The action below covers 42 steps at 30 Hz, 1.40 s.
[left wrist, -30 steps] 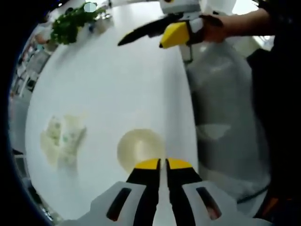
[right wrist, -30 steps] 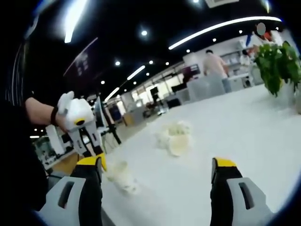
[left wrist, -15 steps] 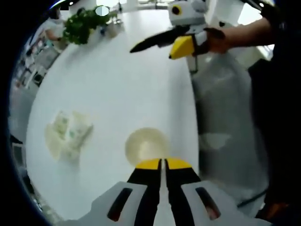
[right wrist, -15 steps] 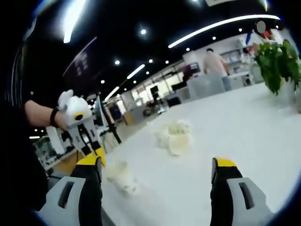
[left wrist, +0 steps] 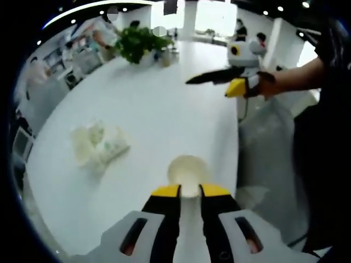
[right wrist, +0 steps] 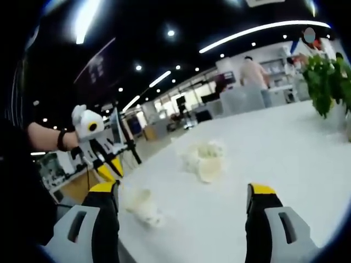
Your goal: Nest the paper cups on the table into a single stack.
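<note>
A paper cup (left wrist: 187,174) lies on its side near the edge of the white counter (left wrist: 164,109) in the left gripper view, its open mouth facing the camera just beyond the yellow tips of the left gripper (left wrist: 189,192), whose jaws stand slightly parted with nothing between them. To the left, well apart, sits a cluster of cups (left wrist: 97,144), tumbled together. Across the counter, a person's hand holds the right gripper (left wrist: 227,81) above the far edge, and a potted plant (left wrist: 141,43) stands at the far end.

In the right gripper view, the right gripper (right wrist: 184,197) has its jaws wide apart and empty, pointed towards the cluster of cups (right wrist: 205,160) mid-counter. The single paper cup (right wrist: 141,204) lies nearer, at lower left, with the left gripper (right wrist: 104,164) poised above it.

The likely risk: the lone cup, on its side near the counter's edge, could roll off or crumple if the jaws close off-centre on its thin rim.
</note>
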Each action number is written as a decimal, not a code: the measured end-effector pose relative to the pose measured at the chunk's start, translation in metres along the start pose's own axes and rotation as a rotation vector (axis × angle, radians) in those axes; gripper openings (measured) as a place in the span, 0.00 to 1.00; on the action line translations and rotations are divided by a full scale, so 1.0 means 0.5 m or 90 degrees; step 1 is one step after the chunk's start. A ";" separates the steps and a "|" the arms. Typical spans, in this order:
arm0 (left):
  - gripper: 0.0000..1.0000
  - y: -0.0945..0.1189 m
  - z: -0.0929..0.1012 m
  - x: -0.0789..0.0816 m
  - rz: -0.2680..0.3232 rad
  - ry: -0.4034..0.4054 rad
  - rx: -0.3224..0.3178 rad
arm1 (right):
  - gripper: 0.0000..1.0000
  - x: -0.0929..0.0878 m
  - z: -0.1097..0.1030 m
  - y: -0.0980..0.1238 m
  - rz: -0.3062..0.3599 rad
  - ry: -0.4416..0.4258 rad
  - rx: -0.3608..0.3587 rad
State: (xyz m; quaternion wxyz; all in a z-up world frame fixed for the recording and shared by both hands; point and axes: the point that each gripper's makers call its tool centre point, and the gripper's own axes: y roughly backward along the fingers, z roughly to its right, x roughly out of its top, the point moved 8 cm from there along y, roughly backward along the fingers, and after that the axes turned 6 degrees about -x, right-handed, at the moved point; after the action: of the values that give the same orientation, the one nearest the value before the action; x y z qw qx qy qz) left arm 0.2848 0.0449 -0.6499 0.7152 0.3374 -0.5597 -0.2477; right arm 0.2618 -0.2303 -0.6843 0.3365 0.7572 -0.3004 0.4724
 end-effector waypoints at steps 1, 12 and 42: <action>0.13 0.004 -0.002 -0.003 0.008 0.004 0.004 | 0.95 0.001 -0.002 -0.001 -0.003 0.002 -0.001; 0.24 0.034 -0.007 -0.043 0.065 0.029 0.038 | 0.95 0.004 -0.033 0.002 -0.014 0.014 -0.007; 0.66 0.110 -0.035 -0.111 0.202 0.109 0.193 | 0.96 0.007 -0.068 0.006 -0.033 0.027 -0.011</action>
State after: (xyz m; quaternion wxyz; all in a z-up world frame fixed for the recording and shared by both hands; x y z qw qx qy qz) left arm 0.2868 0.1247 -0.6457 0.7311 0.3685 -0.5740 -0.0164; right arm 0.2434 -0.2053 -0.6695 0.3615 0.7513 -0.2779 0.4771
